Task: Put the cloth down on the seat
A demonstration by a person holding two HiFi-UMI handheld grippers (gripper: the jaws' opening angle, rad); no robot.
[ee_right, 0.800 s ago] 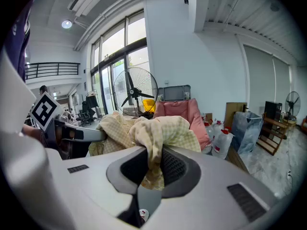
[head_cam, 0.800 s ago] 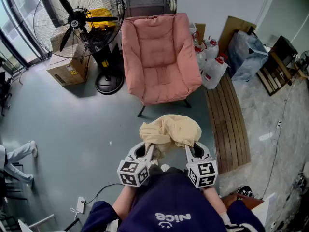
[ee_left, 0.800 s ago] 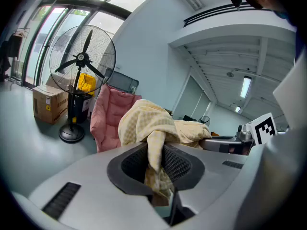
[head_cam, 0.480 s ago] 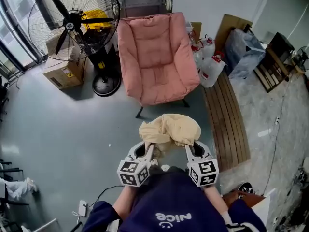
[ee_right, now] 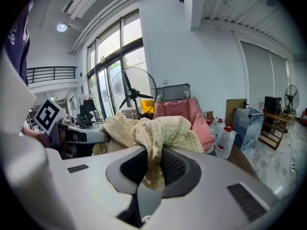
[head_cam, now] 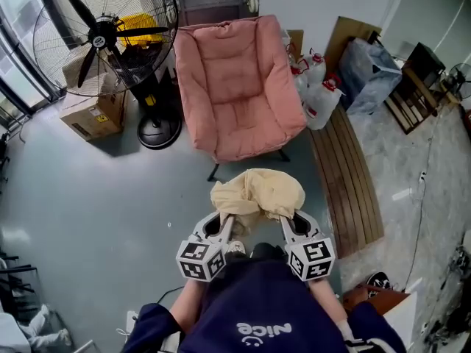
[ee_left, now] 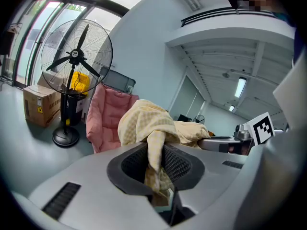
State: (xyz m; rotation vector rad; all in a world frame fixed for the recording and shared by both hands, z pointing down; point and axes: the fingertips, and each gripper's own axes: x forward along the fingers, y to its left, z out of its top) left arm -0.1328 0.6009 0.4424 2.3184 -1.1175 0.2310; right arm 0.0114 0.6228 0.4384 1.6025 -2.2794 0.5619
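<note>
Cloth [head_cam: 257,193] held in the air, short of the pink chair [head_cam: 237,87].
A fan [head_cam: 103,35] stands left of the chair. The left gripper [head_cam: 225,225] clamps one fold of the bunched yellow checked cloth, and the right gripper [head_cam: 288,223] clamps another; the cloth does not touch the seat.

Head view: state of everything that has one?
Yellow checked cloth: bunched, held up off the floor, short of the chair.
Left hand-held gripper: shut on the cloth.
Right hand-held gripper: shut on the cloth.
Pink padded armchair: seat bare.
Black pedestal fan: apparently not spinning.
</note>
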